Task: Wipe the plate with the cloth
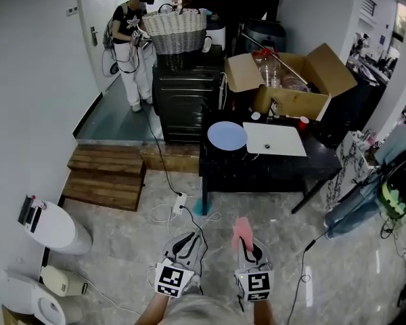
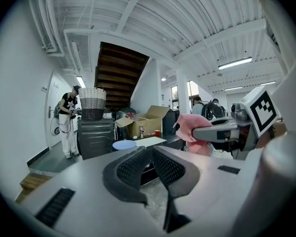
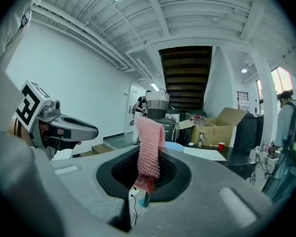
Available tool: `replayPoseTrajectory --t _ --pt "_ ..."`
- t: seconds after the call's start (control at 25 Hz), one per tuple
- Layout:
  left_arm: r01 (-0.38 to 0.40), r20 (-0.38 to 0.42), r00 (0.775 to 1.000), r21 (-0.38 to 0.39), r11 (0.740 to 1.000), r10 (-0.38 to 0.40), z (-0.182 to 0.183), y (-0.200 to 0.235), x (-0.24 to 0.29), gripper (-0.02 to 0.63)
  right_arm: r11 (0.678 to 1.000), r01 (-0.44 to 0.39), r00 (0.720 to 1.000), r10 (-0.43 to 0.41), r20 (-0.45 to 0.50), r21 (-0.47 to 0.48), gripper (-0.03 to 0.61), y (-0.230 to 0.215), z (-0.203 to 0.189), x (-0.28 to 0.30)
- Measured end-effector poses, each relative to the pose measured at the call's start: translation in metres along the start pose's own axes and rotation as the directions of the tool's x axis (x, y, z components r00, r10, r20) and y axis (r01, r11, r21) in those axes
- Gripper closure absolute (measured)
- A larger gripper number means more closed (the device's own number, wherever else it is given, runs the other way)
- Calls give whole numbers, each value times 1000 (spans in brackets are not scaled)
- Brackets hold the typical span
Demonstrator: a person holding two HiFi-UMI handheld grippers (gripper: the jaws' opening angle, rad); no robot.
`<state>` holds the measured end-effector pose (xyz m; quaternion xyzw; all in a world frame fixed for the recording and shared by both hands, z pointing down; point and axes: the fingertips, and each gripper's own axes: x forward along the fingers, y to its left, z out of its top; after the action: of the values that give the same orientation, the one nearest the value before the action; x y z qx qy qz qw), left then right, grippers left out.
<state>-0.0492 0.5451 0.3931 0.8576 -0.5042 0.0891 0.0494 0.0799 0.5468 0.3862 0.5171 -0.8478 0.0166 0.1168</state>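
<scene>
A pale blue plate (image 1: 227,135) lies on the left part of the dark table (image 1: 271,168), far ahead of both grippers. It shows small in the left gripper view as the plate (image 2: 124,144) and peeks out behind the cloth as the plate (image 3: 173,146) in the right gripper view. My right gripper (image 1: 245,244) is shut on a pink knitted cloth (image 1: 242,232), which hangs between its jaws as the cloth (image 3: 149,152). The left gripper (image 1: 187,244) is held low beside it, its jaws nearly together with nothing between them; the cloth (image 2: 195,132) is seen to its right.
A white board (image 1: 274,139) lies beside the plate, with an open cardboard box (image 1: 294,80) behind. A dark drawer cabinet (image 1: 186,93) carries a wicker basket (image 1: 176,31). A person (image 1: 132,42) stands by the door. Wooden steps (image 1: 108,175), floor cables (image 1: 179,202) and a power strip are ahead.
</scene>
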Motion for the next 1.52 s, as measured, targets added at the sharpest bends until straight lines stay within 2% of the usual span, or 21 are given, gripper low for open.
replayPoseTrajectory --t 0.48,0.72,0.96,1.12,1.52 --pt "87 -8 996 14 996 -87 1 56 43 565 998 66 998 -66 -20 12 552 3 10 69" --pt "126 -7 992 -2 992 -126 0 72 64 565 994 100 993 -98 -60 32 554 0 6 87" --pt "112 -3 994 -40 993 -112 4 88 85 571 996 83 995 -80 -64 41 552 -8 8 112" --pt "103 -8 995 -27 994 -103 6 95 106 571 997 65 997 -62 -53 49 552 -20 10 133" --pt "61 -34 998 -13 998 -62 23 108 179 571 999 20 999 -18 -33 46 552 -83 22 192"
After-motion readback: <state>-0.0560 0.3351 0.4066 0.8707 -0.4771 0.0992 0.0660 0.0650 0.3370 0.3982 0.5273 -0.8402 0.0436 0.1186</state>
